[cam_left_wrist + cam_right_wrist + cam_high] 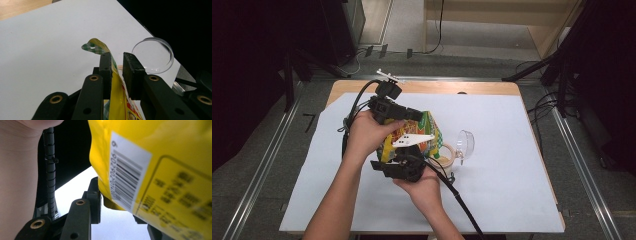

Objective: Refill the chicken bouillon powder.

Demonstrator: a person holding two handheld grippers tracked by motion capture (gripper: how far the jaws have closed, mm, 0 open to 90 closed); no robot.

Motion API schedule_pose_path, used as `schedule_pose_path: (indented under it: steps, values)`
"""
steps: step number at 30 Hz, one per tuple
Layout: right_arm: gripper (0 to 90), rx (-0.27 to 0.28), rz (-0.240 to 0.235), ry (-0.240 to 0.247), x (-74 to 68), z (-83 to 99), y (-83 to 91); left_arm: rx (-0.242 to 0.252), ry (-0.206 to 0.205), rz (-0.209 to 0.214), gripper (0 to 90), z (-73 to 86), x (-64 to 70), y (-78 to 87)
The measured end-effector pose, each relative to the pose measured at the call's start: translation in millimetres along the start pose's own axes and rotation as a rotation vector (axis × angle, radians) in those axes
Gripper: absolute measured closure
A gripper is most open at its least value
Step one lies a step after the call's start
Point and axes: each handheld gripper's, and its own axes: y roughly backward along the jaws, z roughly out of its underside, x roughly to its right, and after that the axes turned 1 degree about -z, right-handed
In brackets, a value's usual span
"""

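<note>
A: White sheet over the desk [512,165], snack bag [412,137] up off the middle, tape roll [447,152] and clear lid [465,142] just beside.

B: Left hand-held gripper [116,66] pinches its top edge; right hand-held gripper [120,207] looks clamped low. Pull the 2 apart evenly!

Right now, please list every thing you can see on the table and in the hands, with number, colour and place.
snack bag: one, yellow with green check, held above the middle of the sheet between both grippers
tape roll: one, beige, on the sheet right of the bag
clear dish: one, transparent, beside the tape roll
paper sheet: one, white, covering the table
table: one, light wood, far edge showing
left gripper: one, black, jaws around the bag's top edge
right gripper: one, black, at the bag's near end
</note>
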Motion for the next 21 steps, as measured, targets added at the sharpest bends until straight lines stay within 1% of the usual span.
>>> schedule_pose_path:
  steps: [21]
  values:
    - [66.7,-0.002,0.001,0.000,-1.3,0.0,-0.2,-0.008,0.014,0.009,77.2,0.3,-3.2,-0.3]
